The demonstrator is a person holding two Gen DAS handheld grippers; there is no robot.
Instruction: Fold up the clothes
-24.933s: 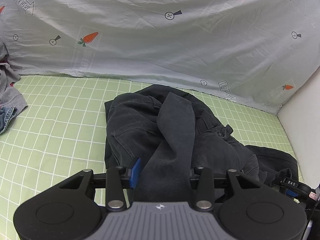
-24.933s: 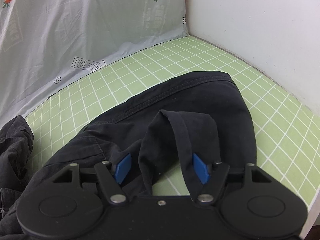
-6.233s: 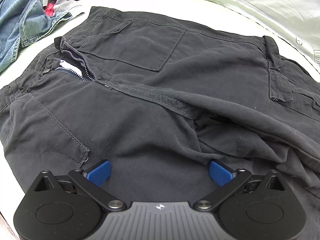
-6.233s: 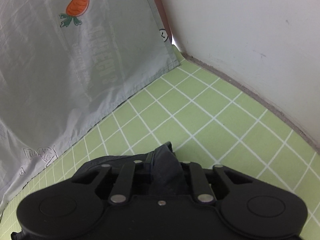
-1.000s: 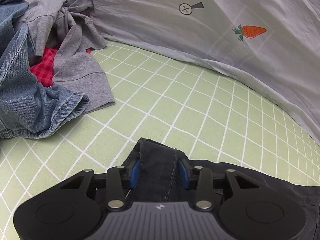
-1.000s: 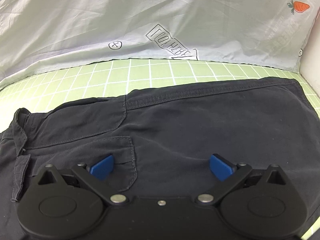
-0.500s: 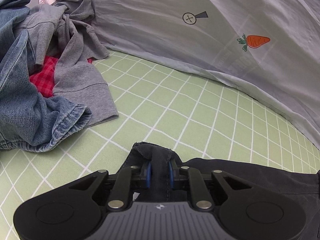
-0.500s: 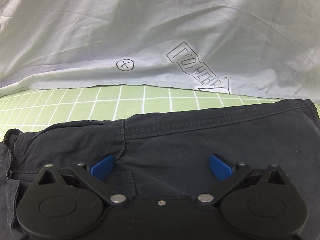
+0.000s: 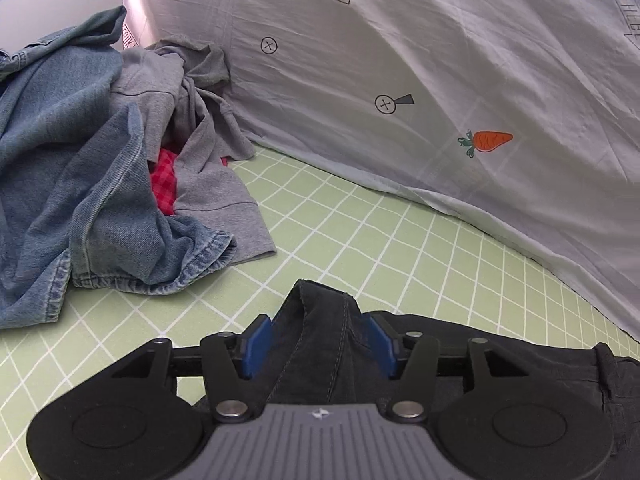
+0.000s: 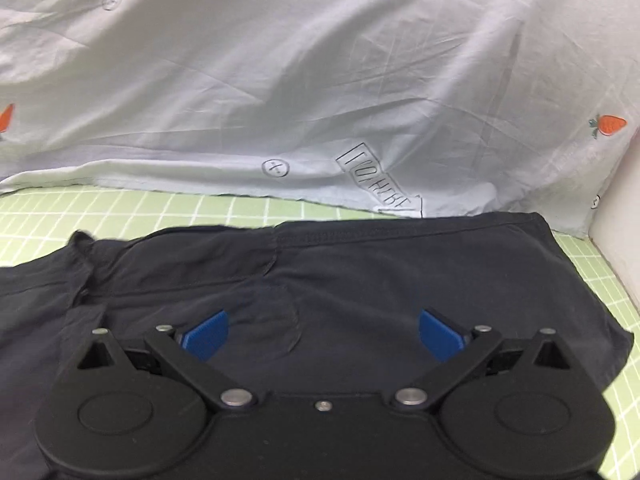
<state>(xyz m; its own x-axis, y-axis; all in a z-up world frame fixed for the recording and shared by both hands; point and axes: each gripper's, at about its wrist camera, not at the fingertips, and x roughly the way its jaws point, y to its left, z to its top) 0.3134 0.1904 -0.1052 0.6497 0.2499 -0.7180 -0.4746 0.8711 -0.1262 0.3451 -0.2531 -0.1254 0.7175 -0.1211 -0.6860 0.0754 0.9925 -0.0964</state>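
Black cargo pants lie flat on the green checked sheet. In the left wrist view a raised corner of the pants (image 9: pixel 320 320) stands between the blue pads of my left gripper (image 9: pixel 319 342), whose jaws are partly open with gaps beside the cloth. In the right wrist view the pants (image 10: pixel 360 272) spread across the sheet, a pocket flap near the middle. My right gripper (image 10: pixel 322 332) hovers wide open over them and holds nothing.
A pile of blue denim (image 9: pixel 68 168), a grey top (image 9: pixel 192 132) and red checked cloth (image 9: pixel 162 184) lies at the left. A pale carrot-print sheet (image 9: pixel 440 80) drapes along the back. A white wall (image 10: pixel 620 216) stands at the right.
My left gripper, shut on the pants corner half a second ago, has opened; the corner still stands between its pads. My right gripper has pulled back a little, still wide open.
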